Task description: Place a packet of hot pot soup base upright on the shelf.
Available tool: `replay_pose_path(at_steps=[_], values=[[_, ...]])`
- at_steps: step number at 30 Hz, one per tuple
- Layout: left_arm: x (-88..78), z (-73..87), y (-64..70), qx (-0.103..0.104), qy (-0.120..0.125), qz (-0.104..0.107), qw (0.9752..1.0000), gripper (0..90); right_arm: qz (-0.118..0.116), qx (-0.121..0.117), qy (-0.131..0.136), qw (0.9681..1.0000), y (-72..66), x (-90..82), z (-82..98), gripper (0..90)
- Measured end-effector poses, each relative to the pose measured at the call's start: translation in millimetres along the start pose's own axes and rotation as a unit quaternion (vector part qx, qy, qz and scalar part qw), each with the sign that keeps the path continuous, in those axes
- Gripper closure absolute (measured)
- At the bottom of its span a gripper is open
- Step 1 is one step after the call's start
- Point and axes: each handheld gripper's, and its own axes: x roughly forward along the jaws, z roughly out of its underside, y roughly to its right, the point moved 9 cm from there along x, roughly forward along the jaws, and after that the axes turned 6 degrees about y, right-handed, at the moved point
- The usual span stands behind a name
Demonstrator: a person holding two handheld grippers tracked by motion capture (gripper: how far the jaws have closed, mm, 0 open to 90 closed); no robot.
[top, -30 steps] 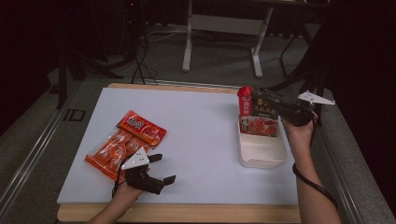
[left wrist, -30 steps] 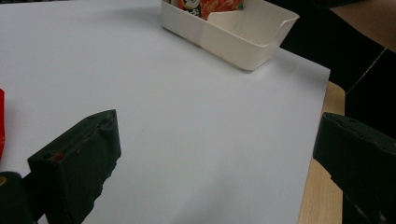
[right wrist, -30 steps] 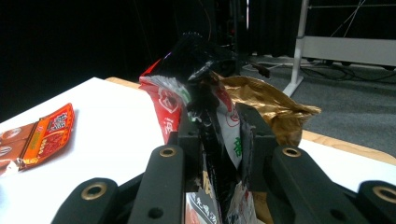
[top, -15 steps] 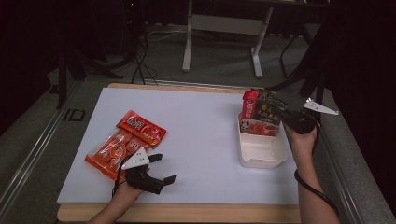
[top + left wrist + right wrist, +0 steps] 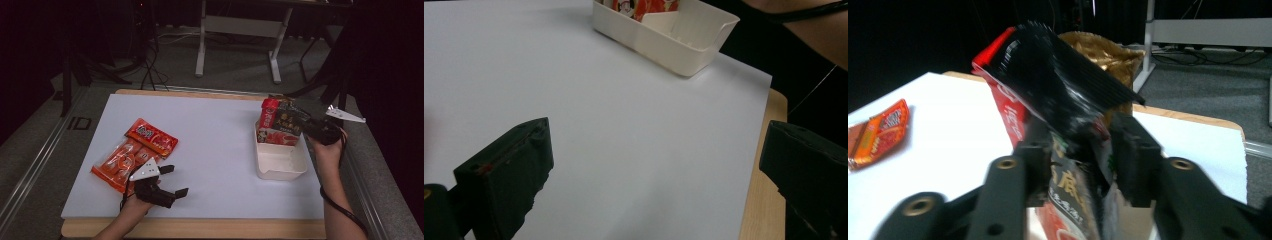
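Two tongs | left [image 5: 175,180] spread, near edge | right [image 5: 306,125] grips black packet [image 5: 287,120]

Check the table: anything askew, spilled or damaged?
Nothing spilled or damaged. The right gripper pinches a dark snack packet, its top crumpled, standing in the white bin. Two orange packets overlap at the left.

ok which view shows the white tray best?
The high view: the whole white tray shows, with packets standing at its far end and the near part bare. The left gripper view catches most of the tray, cut off at the top edge. In the right gripper view the fingers and dark packet hide it.
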Motion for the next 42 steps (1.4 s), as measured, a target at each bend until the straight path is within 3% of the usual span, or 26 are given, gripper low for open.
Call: replay_pose_path(at_steps=[1,2,3,6,8,10,12,13,15,17,20,23,24,27,29,30,31,33,34,37,38,42], values=[[-0.3,0.6,-1.0,0.004,-0.006,-0.003,1.0000,1.1,0.009,-0.003,-0.002,1.0000,0.1,-1.7,-1.2,45.1],[-0.2,1.1,-2.1,0.006,-0.011,-0.007,0.9999,1.1,0.009,-0.003,-0.002,1.0000,0.1,-1.7,-1.2,45.1],[-0.5,1.1,-3.1,0.007,-0.012,-0.010,0.9999,1.0,0.020,-0.004,-0.005,0.9998,-0.9,-4.9,-2.3,36.3],[-1.8,0.5,-6.0,0.012,-0.010,-0.017,0.9997,1.1,0.030,-0.008,-0.003,0.9995,-4.8,-11.5,-4.1,25.3],[-2.3,0.1,-7.4,0.017,-0.009,-0.023,0.9995,1.1,0.031,0.001,-0.001,0.9995,-8.0,-16.2,-5.7,21.1],[-2.4,0.1,-8.6,0.011,-0.009,-0.025,0.9996,1.1,0.030,-0.005,0.000,0.9995,-11.1,-21.3,-7.9,16.3],[-2.7,0.1,-8.9,0.001,-0.010,-0.025,0.9996,1.1,0.036,-0.008,0.003,0.9993,-11.9,-24.7,-9.7,14.8],[-3.0,-0.1,-8.3,0.001,-0.011,-0.023,0.9997,1.1,0.027,-0.002,0.014,0.9995,-17.3,-31.8,-14.4,13.7],[-3.3,-0.9,-6.3,0.007,-0.015,-0.020,0.9997,1.1,0.031,-0.005,0.018,0.9994,-19.5,-35.9,-16.6,13.4],[-4.7,-2.8,-4.2,0.016,-0.023,-0.018,0.9995,1.1,0.012,-0.007,0.032,0.9994,-33.8,-48.4,-21.6,12.6],[-6.0,-4.4,-3.7,0.018,-0.026,-0.018,0.9993,1.1,0.001,-0.018,0.028,0.9994,-51.7,-55.6,-17.6,13.6],[-7.7,-7.2,-4.6,0.022,-0.032,-0.021,0.9990,1.1,-0.006,-0.034,0.016,0.9993,-63.7,-57.0,-11.6,14.1],[-8.4,-8.4,-5.4,0.020,-0.032,-0.023,0.9990,1.1,-0.023,-0.040,0.012,0.9989,-76.1,-57.8,-6.5,14.3],[-11.5,-10.2,-7.0,0.021,-0.036,-0.023,0.9988,1.1,-0.038,-0.038,0.005,0.9985,-87.2,-57.8,-1.0,14.8],[-16.0,-11.8,-8.7,0.027,-0.039,-0.027,0.9985,2.4,-0.057,-0.045,0.001,0.9974,-103.1,-57.1,5.8,14.8],[-16.0,-11.8,-8.7,0.027,-0.039,-0.027,0.9985,3.5,-0.057,-0.045,0.001,0.9974,-103.1,-57.1,5.8,14.8],[-18.0,-12.8,-9.6,0.029,-0.038,-0.026,0.9985,4.9,-0.075,-0.041,0.006,0.9963,-114.5,-57.4,8.4,14.8],[-22.4,-14.5,-12.3,0.031,-0.038,-0.030,0.9984,6.0,-0.082,-0.040,0.007,0.9958,-120.3,-57.6,9.4,14.8],[-25.0,-15.1,-14.0,0.031,-0.039,-0.031,0.9983,6.9,-0.097,-0.040,0.007,0.9944,-131.4,-57.8,11.9,14.8],[-34.2,-16.7,-20.1,0.033,-0.039,-0.038,0.9980,13.1,-0.106,-0.045,0.005,0.9933,-141.1,-57.7,14.5,14.8],[-41.7,-17.7,-26.4,0.036,-0.035,-0.053,0.9973,14.4,-0.119,-0.046,0.003,0.9919,-150.6,-57.3,18.2,14.8],[-56.5,-19.4,-37.9,0.032,-0.027,-0.074,0.9964,21.0,-0.139,-0.050,-0.001,0.9891,-164.8,-57.7,24.4,14.8]])
